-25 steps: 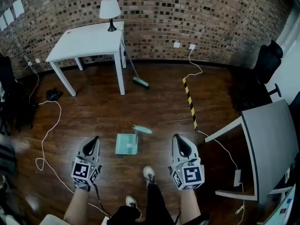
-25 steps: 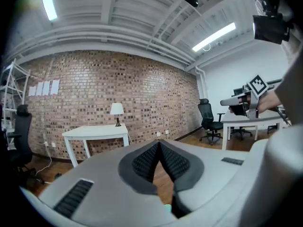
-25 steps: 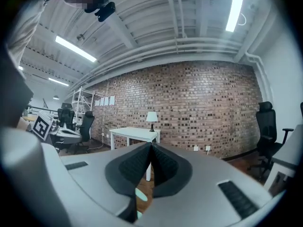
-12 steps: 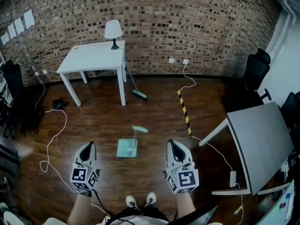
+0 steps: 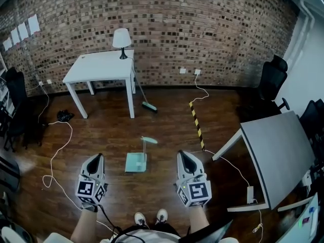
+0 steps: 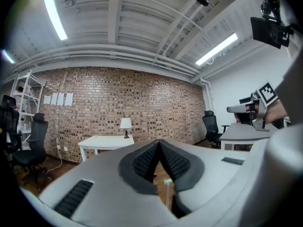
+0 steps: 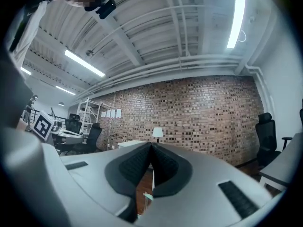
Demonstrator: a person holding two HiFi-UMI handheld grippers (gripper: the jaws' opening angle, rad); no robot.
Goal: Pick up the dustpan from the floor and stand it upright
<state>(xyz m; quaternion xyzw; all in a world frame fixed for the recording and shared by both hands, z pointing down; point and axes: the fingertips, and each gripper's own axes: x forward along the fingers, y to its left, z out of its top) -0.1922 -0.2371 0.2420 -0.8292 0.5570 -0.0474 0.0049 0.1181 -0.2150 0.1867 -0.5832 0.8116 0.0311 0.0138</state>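
Shoes (image 5: pixel 136 218): the person's feet are standing on the wooden floor (image 5: pixel 101 130) at the 6 o'clock edge of the head view.
Left hand-held gripper (image 5: pixel 96 157): it is pointing level at the far wall, at 9 o'clock of the dustpan. Its jaws are pressing together with nothing between them.
Right hand-held gripper (image 5: pixel 181 154): it is pointing the same way at 3 o'clock of the dustpan, jaws likewise closed and empty.
Dustpan (image 5: pixel 136 162): the pale green pan is sitting on the floor between the two grippers, apart from both, with its handle rising upright.
Grey tabletop (image 5: pixel 278 156): it is standing at 3 o'clock, well apart from the dustpan.
Striped tape (image 5: pixel 195 124): it is lying on the floor at 1 o'clock.
Broom (image 5: pixel 149 105): it is leaning against the white tabletop at 12 o'clock.
White tabletop (image 5: pixel 101 67): it is standing at 11 o'clock, carrying a lamp (image 5: pixel 121 38).
Brick wall (image 5: pixel 202 24): it is running behind everything.
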